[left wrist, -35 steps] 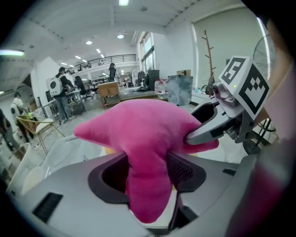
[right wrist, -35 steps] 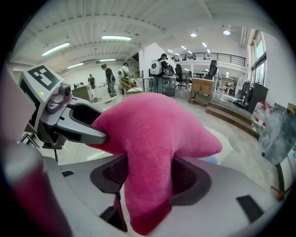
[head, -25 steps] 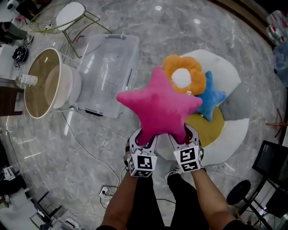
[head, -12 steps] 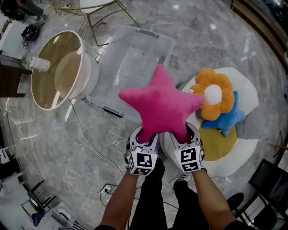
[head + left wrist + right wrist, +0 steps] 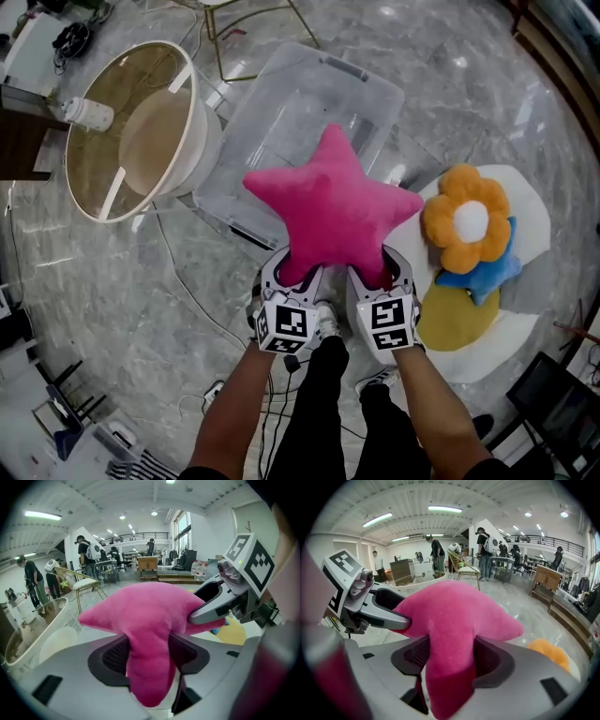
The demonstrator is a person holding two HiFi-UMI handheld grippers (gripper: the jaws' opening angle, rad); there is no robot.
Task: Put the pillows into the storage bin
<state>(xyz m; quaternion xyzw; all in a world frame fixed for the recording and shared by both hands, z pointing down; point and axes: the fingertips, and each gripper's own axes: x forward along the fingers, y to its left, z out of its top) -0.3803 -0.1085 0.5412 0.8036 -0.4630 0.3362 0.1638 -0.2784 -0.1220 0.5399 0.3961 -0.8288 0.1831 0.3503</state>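
A pink star pillow (image 5: 333,211) hangs in the air over the near edge of the clear storage bin (image 5: 281,122). My left gripper (image 5: 292,279) is shut on the star's lower left arm (image 5: 147,663). My right gripper (image 5: 380,279) is shut on its lower right arm (image 5: 450,667). Both sets of pads squeeze the plush. The bin holds nothing. An orange flower pillow (image 5: 466,217), a blue star pillow (image 5: 487,272) and a yellow pillow (image 5: 459,319) lie on a white rug (image 5: 525,206) at the right.
A round white tub (image 5: 131,131) stands left of the bin, touching it. A cable (image 5: 187,300) runs over the marble floor to a power strip (image 5: 214,394). Gold chair legs (image 5: 253,19) stand behind the bin. A dark stool (image 5: 562,384) sits at the lower right. People stand far off.
Both grippers have carried the pink star left, away from the rug and over the bin's near edge. The grip on the pillow is the same.
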